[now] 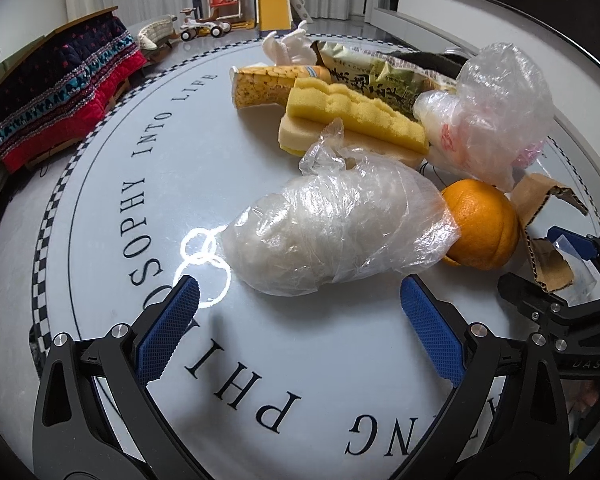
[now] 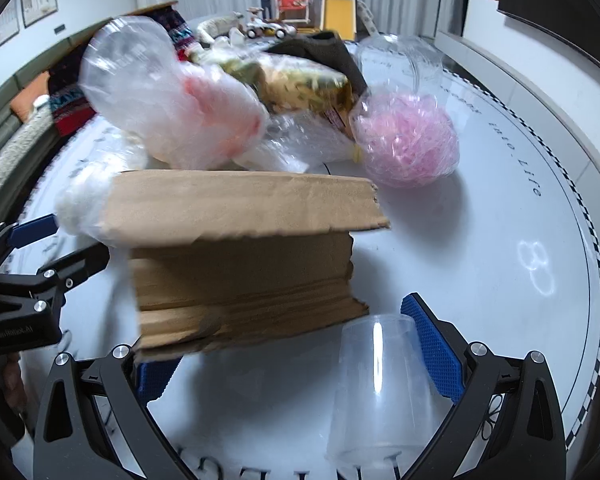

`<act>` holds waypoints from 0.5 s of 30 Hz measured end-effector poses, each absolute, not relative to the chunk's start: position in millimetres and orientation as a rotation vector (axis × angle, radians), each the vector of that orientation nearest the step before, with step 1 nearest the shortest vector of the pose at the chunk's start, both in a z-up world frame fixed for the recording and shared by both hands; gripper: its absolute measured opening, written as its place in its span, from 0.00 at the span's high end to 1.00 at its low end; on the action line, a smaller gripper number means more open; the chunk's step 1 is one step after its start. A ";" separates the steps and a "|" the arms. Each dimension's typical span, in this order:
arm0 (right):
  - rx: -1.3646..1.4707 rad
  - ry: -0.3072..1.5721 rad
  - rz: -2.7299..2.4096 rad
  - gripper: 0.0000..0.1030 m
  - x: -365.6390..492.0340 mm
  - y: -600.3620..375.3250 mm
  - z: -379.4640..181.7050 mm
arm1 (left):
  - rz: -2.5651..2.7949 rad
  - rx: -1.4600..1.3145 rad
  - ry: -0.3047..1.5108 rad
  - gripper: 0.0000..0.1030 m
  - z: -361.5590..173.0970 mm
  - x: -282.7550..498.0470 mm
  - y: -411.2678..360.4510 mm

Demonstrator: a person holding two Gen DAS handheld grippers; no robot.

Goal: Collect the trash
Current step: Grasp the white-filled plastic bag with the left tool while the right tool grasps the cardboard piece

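Two grippers are seen. The left gripper [image 1: 300,304] is spread wide and empty; the plastic-wrapped white bundle [image 1: 336,232] lies just ahead at twelve o'clock, long axis across the jaws. The right gripper [image 2: 296,340], also open, has cardboard [image 2: 240,256] and a clear cup [image 2: 380,380] between its fingers; a grip cannot be told.

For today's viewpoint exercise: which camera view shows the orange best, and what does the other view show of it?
The left wrist view shows the orange best: sharp, well lit, just beyond the open left gripper, partly overlapped by a clear plastic bag. In the right wrist view the orange cannot be seen; cardboard fills that area.
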State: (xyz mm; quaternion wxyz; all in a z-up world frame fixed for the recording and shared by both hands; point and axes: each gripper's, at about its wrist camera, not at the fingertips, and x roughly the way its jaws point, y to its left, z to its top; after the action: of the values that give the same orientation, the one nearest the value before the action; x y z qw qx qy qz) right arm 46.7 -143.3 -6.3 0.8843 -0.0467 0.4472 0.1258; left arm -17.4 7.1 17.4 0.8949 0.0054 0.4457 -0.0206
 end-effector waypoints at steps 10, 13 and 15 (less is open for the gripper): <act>-0.087 0.892 0.336 0.02 18.5 -158.5 40.9 | -0.106 0.091 0.881 0.06 44.9 -23.2 7.7; -0.083 0.894 0.349 0.02 16.5 -162.6 52.2 | -0.130 0.163 0.875 0.06 47.0 -14.8 -0.4; -0.070 0.906 0.365 0.02 19.3 -160.4 56.7 | -0.152 0.209 0.877 0.06 45.5 -7.5 -5.2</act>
State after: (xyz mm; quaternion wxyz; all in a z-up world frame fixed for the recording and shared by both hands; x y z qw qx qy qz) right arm 19.3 -160.4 56.7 0.8824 -0.0337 0.4352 0.1755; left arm -7.5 -5.2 45.5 0.8972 0.1011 0.4236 -0.0732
